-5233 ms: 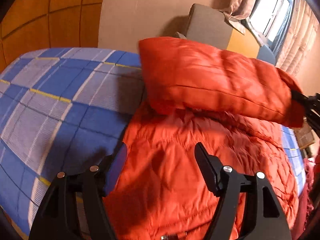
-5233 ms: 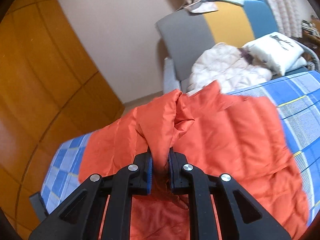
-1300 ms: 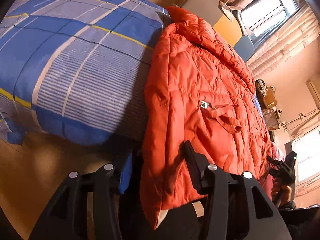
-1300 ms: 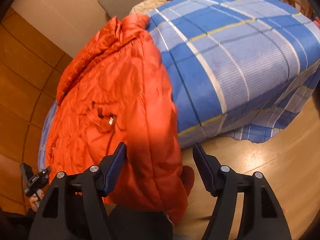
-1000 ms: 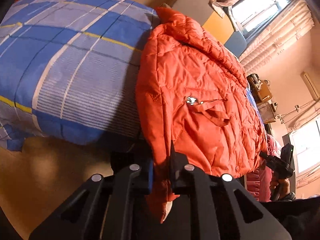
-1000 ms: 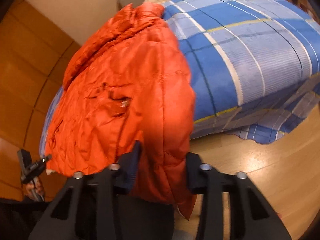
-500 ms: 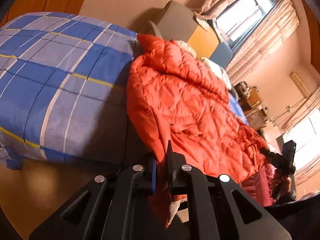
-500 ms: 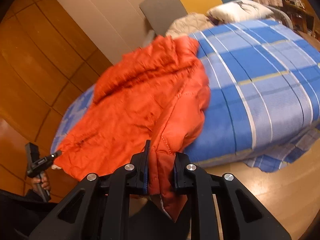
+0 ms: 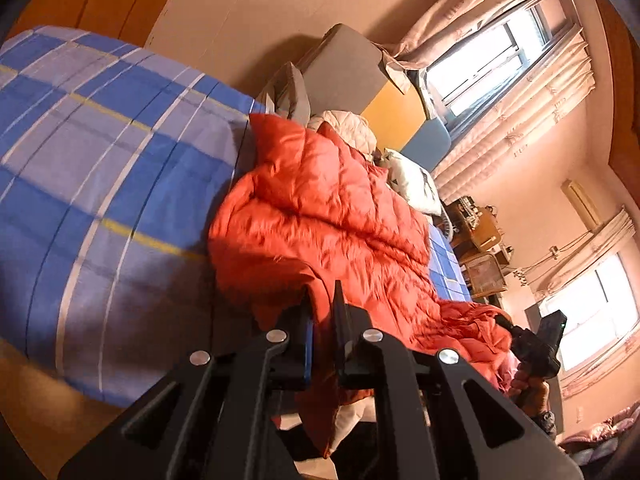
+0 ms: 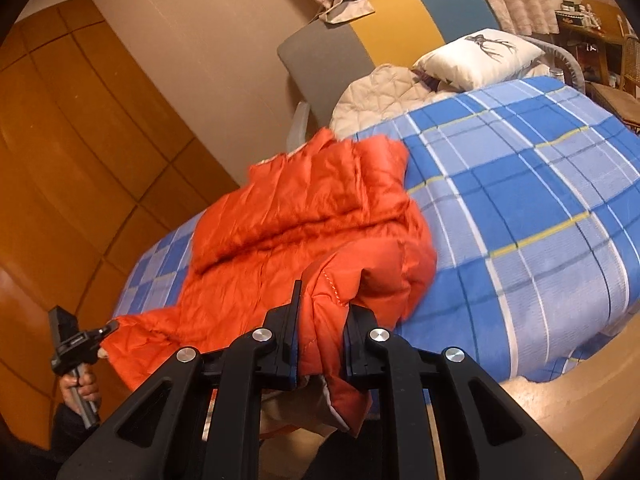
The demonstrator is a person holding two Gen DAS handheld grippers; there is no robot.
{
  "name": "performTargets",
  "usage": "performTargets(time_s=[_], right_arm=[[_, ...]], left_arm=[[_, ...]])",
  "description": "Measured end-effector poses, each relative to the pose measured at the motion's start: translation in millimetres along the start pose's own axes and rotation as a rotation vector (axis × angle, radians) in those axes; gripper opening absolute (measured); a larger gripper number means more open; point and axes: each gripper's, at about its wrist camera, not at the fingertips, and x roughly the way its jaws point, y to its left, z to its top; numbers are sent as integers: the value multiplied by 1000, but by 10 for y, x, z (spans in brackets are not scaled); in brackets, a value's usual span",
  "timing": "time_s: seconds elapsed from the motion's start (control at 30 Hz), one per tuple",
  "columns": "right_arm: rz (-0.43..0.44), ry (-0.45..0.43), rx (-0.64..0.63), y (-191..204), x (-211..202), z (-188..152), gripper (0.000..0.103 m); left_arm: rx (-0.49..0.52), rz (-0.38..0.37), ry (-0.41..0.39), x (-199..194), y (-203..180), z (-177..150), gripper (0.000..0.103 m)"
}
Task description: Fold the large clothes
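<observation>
Both claws (image 9: 322, 304) (image 10: 320, 300) clamp the orange jacket (image 9: 320, 208)

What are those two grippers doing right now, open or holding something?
Left gripper: closed, pinching the near edge of the orange puffer jacket.
Right gripper: closed on another fold of the same jacket edge.

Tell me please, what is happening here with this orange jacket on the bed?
A person is folding an orange jacket on a bed with a blue checked cover. Each hand holds a tool. The left tool and the right tool are each closed on a corner of the jacket's near edge, at the side of the bed. The right one has just been closing. The edge is raised off the bed, while the rest of the jacket lies on the cover.
</observation>
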Motion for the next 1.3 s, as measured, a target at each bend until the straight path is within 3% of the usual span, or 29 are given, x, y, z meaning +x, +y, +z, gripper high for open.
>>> performTargets(time_s=[0.47, 0.6, 0.63, 0.67, 0.8, 0.83, 0.93, 1.07, 1.17, 1.3], right_arm=[[-103, 53, 69, -230, 780, 593, 15], [-136, 78, 84, -288, 1027, 710, 15], [-142, 82, 88, -297, 1079, 738, 17], [-141, 85, 94, -305, 1113, 757, 18], [-110, 74, 141, -360, 1182, 845, 41], [-94, 62, 152, -366, 1181, 863, 57], [-84, 21, 164, -357, 1157, 916, 79], [-34, -53, 183, -373, 955, 933, 87], [-12, -94, 187, -471, 742, 812, 91], [-44, -41, 205, -762, 666, 441, 91]], left_arm=[[-71, 98, 43, 901, 138, 799, 7], [-82, 132, 54, 1133, 156, 974, 13], [-78, 132, 54, 1165, 144, 1005, 17], [-57, 148, 47, 1195, 104, 1045, 26], [-44, 139, 15, 1152, 57, 1128, 67], [-34, 146, -5, 1109, 52, 1152, 67], [-52, 135, -37, 980, 129, 1195, 71], [-57, 120, -81, 795, 306, 1114, 81], [-49, 89, -67, 737, 486, 903, 81], [-39, 61, 5, 826, 686, 568, 81]])
